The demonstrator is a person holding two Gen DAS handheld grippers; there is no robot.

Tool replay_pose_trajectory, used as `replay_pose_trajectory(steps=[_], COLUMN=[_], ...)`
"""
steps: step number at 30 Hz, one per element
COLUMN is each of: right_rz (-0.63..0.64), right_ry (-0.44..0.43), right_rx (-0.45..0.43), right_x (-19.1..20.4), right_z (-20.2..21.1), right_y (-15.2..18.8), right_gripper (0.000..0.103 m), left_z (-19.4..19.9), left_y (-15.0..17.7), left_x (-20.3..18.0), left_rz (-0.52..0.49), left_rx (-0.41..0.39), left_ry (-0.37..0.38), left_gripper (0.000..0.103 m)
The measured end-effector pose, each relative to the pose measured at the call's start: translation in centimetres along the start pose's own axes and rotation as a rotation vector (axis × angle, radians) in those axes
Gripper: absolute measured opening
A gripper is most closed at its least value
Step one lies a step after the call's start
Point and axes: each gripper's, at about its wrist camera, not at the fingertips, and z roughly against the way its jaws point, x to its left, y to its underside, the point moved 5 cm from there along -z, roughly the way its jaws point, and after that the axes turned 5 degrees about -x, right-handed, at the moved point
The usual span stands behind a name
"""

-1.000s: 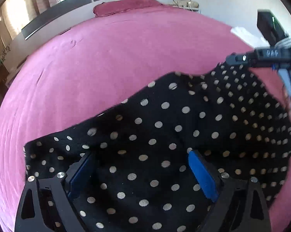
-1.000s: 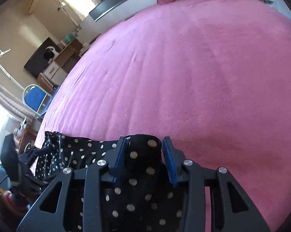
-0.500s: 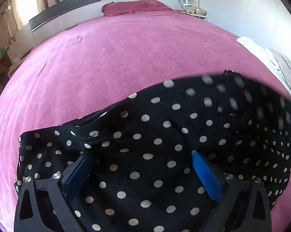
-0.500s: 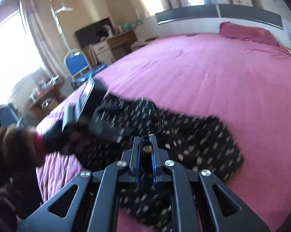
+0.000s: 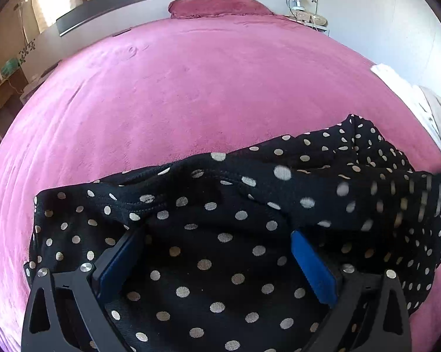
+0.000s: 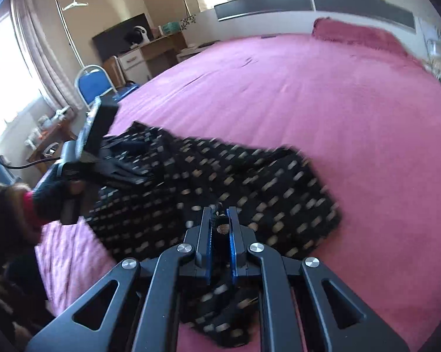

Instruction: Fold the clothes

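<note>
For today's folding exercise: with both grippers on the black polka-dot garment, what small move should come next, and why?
Probably lower the right gripper leftward, laying its pinched edge over the black polka-dot garment; the open left gripper rests on cloth lying on the pink bedspread.

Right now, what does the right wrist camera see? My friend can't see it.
The right gripper pinches a fold of black polka-dot cloth over a pink bedspread. The left gripper rests on the cloth's far end.

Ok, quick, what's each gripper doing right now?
Left gripper: open, fingers wide over the polka-dot garment.
Right gripper: shut on the polka-dot garment.
</note>
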Motion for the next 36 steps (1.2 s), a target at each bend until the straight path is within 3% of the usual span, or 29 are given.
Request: replay_pose_trajectory(steps=[5,7,8,9,11,13,16,20,21,22,25,26,29,32,36], right_rz=[-0.074,-0.157,-0.19,-0.223,-0.261,-0.229,-0.16,-0.116,-0.134,-0.165,-0.256,-0.286,-0.3,-0.212,-0.156], right_ry=[0.134,0.125,0.124,0.123,0.092,0.107,0.035,-0.049,-0.042,-0.028,0.016,0.03,0.053,0.005,0.01], right_rx=[-0.045,0.021,0.049,0.077,0.025,-0.067,-0.162,0.078,0.101,0.089,0.05,0.037,-0.028,-0.026,0.036], right_x=[-7.3,-9.6,-10.1,-10.6,-10.0,-8.3,-4.4,-2.6,-3.0,-3.6,-5.3,-5.9,-5.3,-0.3,4.4], right_z=[-1.6,-3.7,-4.4,-5.1,-4.2,-2.2,-0.2,-6.4,-7.0,-6.7,-5.8,-5.5,-2.5,0.4,-0.3], right_y=[-4.7,-4.4,-4.1,-3.7,-3.8,-4.4,-5.2,-3.2,-3.0,-3.2,-3.7,-3.9,-3.8,-0.1,4.9], right_gripper=[0.013,0.037,0.06,0.065,0.066,0.066,0.066,0.066,0.066,0.065,0.065,0.065,0.067,0.07,0.07], left_z=[-0.4,-0.8,-0.7,-0.4,0.8,2.2,3.9,1.3,0.4,0.0,2.0,3.1,7.7,9.8,8.7], left_y=[-0.9,-1.3,-1.2,-1.0,-0.6,-0.7,-1.4,-0.3,0.4,1.1,1.7,1.8,2.8,5.1,7.7], left_x=[-0.2,-0.4,-0.3,-0.1,0.6,1.7,4.7,10.9,12.5,14.0,15.4,15.3,13.1,8.3,0.5], left_rz=[0.017,0.018,0.021,0.022,0.019,0.043,0.078,0.183,0.229,0.294,0.318,0.309,0.258,0.146,-0.03], left_rx=[0.01,0.014,0.016,0.017,0.012,-0.019,-0.084,0.004,0.037,0.039,-0.009,-0.037,-0.146,-0.151,-0.093], left_ry=[-0.006,-0.008,-0.006,-0.002,-0.001,-0.003,-0.062,-0.145,-0.142,-0.092,-0.102,-0.121,-0.14,-0.093,-0.049], left_gripper=[0.103,0.103,0.103,0.103,0.101,0.1,0.1,0.1,0.102,0.102,0.101,0.096,0.095,0.095,0.095])
